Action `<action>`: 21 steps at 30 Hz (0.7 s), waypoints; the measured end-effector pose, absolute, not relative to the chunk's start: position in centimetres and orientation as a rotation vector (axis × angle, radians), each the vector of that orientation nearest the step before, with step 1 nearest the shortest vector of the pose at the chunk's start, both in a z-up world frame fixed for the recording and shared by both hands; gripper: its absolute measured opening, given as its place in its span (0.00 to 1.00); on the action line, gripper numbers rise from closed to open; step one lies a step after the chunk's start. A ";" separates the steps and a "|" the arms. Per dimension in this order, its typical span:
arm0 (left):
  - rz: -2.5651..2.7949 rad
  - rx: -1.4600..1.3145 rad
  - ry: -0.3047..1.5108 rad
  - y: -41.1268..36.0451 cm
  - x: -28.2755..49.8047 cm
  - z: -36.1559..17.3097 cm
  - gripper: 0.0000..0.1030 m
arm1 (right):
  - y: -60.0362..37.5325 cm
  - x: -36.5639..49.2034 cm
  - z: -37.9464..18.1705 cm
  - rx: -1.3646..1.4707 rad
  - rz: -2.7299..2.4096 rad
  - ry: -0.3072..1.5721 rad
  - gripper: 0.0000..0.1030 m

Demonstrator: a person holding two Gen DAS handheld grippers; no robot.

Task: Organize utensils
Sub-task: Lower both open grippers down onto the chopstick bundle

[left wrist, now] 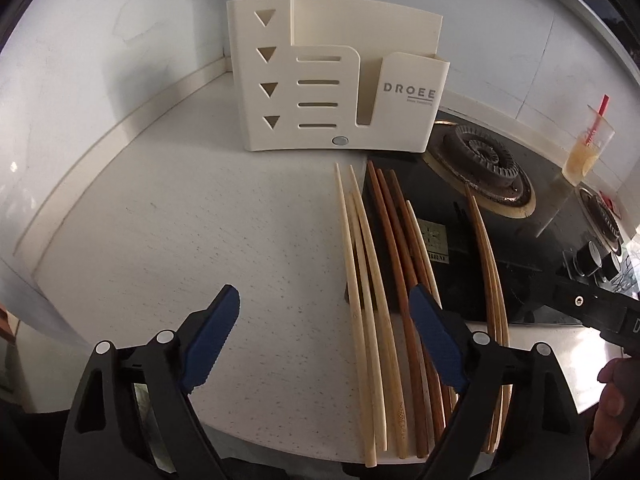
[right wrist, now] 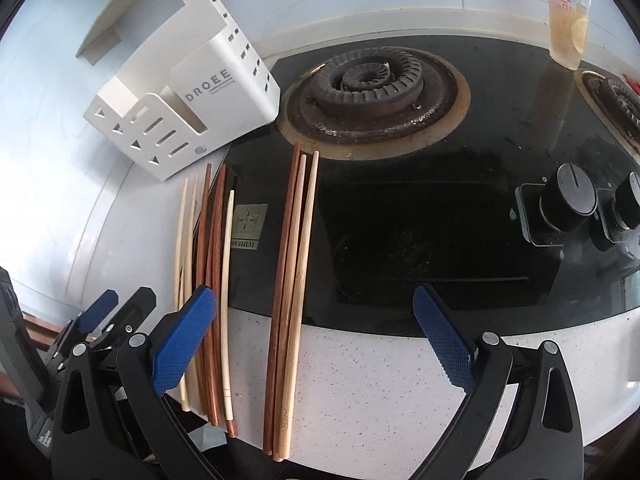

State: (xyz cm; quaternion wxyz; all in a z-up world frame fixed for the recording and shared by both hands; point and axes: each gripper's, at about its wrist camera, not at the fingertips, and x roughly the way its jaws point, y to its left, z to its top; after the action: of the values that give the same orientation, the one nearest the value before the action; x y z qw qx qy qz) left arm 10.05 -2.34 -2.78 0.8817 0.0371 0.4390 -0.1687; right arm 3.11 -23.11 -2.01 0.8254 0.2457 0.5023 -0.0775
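Chopsticks, long wooden, pale and reddish (left wrist: 372, 264), are laid lengthwise toward 12 o'clock, at 1 o'clock of the released, empty left gripper (left wrist: 324, 336); the right gripper (right wrist: 316, 344), also released, is straddling three (right wrist: 294, 264).

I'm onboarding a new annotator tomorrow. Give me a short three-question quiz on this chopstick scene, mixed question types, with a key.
1. True or false: the cream slotted plastic utensil holder already contains chopsticks.
2. Multiple choice: the separate bundle of three long wooden chopsticks lies A) fully on the speckled white countertop, B) partly on the black glass gas stove and partly on the countertop, C) inside the holder.
3. Fill in: the left gripper and the right gripper both have their blue-padded jaws ____, holding nothing.

Key: 1 false, no chopsticks show in its compartments; 2 B; 3 open.
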 end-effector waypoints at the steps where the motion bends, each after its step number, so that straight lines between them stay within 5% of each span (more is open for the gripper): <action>1: -0.353 0.075 0.918 -2.3 10.1 -2.8 0.82 | -23.1 3.1 -2.0 0.530 -0.157 1.072 0.96; 13: -0.396 0.035 0.980 -2.6 10.3 -3.3 0.80 | -23.3 3.3 -3.0 0.649 -0.133 1.165 0.96; 21: -0.430 0.022 1.028 -2.4 10.7 -4.0 0.60 | -23.0 3.5 -3.6 0.678 -0.066 1.171 0.74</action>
State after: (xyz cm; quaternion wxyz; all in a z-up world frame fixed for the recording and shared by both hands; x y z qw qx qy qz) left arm 10.68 -2.42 -4.05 0.8487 0.0103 0.4878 -0.2041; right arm 3.50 -22.99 -3.64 0.7791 0.3138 0.5418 -0.0306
